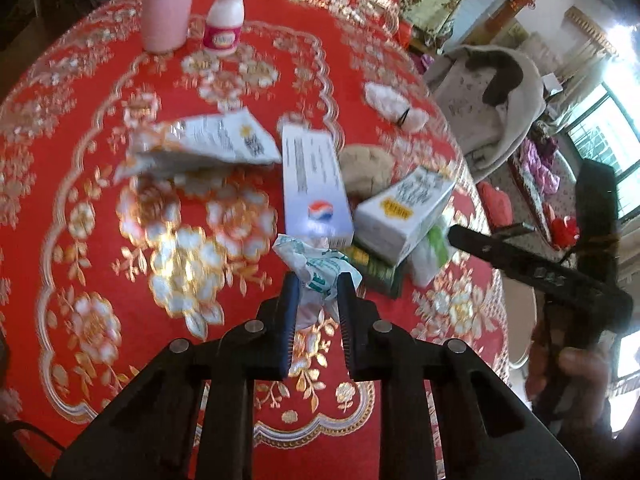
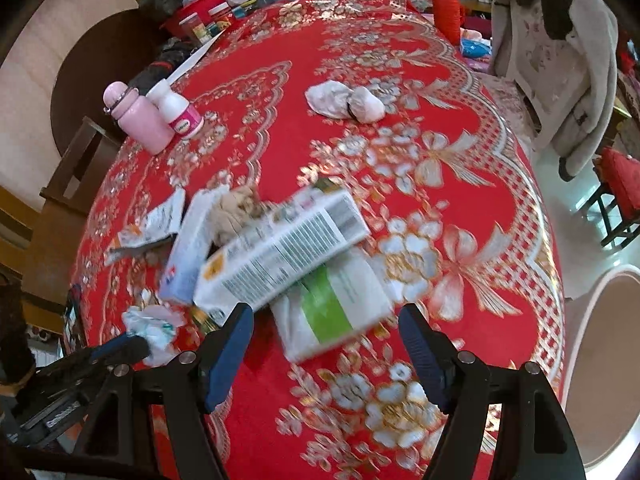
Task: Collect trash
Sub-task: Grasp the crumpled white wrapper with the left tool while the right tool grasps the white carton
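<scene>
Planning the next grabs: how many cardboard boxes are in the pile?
2. A blue-white box lies left of a white box, which rests tilted across a green-white packet. More may be hidden underneath.

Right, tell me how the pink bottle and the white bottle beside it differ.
The pink bottle is wider and taller than the white bottle. The pink bottle is plain pink all over; the white bottle carries a pink label band. The pink bottle has a rounded pink cap with a metal ring, the white bottle a narrow white neck. Both stand upright, side by side, on the red tablecloth.
</scene>
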Demonstrator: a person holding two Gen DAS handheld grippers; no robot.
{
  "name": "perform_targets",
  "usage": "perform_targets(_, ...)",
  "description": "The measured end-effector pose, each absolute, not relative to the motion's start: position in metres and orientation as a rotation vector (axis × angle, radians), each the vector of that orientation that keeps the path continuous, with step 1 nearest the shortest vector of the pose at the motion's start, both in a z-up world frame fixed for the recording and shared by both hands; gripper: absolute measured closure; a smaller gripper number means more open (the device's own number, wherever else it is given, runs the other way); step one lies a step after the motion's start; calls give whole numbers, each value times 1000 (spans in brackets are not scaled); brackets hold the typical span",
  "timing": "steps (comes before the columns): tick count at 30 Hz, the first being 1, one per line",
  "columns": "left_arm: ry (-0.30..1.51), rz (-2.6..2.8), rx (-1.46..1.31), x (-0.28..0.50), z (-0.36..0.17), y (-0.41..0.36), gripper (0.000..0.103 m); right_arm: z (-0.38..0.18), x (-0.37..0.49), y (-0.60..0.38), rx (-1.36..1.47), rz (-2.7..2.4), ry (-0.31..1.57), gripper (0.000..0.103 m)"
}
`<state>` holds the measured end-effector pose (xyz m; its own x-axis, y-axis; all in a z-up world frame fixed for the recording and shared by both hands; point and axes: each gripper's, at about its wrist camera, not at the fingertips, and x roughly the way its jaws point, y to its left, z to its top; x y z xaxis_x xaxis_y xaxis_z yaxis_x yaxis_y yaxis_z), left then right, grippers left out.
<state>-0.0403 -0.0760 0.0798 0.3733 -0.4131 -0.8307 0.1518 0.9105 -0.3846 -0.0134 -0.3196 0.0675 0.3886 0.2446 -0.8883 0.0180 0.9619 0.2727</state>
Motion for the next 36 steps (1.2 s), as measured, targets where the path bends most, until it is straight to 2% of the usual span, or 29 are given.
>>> perform_targets(12, 1119, -368, -273, -26, 88, -64, 86, 68, 37, -269, 135, 46, 1158, 24)
perform_targets(20, 1132, -386, -278, -15, 83, -60, 86, 45, 36, -247, -72, 7, 1205, 22)
perform_targets(32, 1130, -447, -264, -6, 87, -83, 86, 51, 18, -318, 165, 48, 1198, 22)
perform_targets(36, 1135, -453, -255, -5, 87, -87, 86, 57, 30, -306, 96, 44, 1181, 22)
